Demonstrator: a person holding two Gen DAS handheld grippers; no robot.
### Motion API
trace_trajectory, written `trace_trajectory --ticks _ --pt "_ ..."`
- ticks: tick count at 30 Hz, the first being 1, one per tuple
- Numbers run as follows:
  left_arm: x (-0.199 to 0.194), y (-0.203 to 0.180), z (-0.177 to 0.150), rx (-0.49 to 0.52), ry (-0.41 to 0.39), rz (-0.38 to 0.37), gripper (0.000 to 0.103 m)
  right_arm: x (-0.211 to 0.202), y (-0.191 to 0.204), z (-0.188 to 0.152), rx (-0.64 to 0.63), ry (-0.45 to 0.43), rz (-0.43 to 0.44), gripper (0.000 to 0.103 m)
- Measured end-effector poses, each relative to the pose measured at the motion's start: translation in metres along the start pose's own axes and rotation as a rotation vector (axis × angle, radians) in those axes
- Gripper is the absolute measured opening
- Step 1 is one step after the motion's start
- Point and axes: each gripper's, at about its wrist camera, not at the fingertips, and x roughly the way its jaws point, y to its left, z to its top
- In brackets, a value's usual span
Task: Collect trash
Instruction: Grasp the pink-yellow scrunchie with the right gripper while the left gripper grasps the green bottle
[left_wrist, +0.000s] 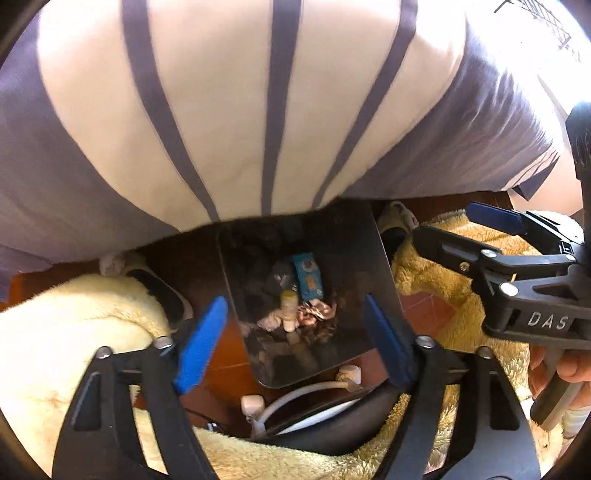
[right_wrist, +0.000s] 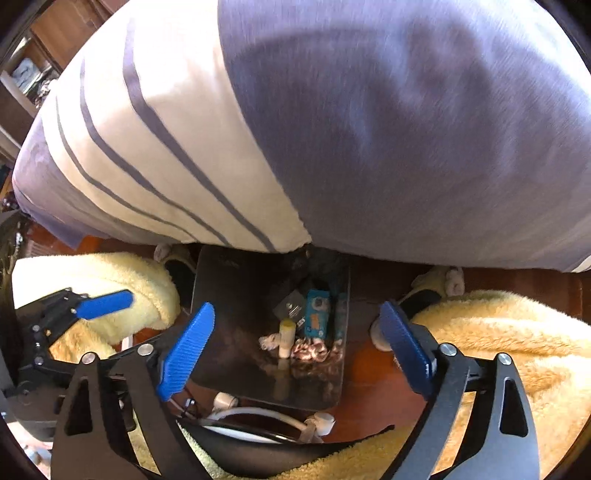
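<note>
A shiny metal bin stands on the floor below me, seen from above. Inside lie a blue packet, a small yellowish bottle, a dark wrapper and crumpled pinkish wrappers. My left gripper is open and empty above the bin; it also shows in the right wrist view. My right gripper is open and empty above the bin; it shows at the right in the left wrist view.
The person's striped white and purple shirt fills the upper half. Yellow fluffy trousers and slippered feet flank the bin. A black and white device lies near the bin's front edge on the red-brown floor.
</note>
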Motion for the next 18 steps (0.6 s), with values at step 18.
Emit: trace_trajectory --ticks 18 --pt "-0.143 0.015 0.072 0.056 -0.376 0.115 0.095 -0.138 -0.030 0.090 0.010 -0.404 -0.077 0.099"
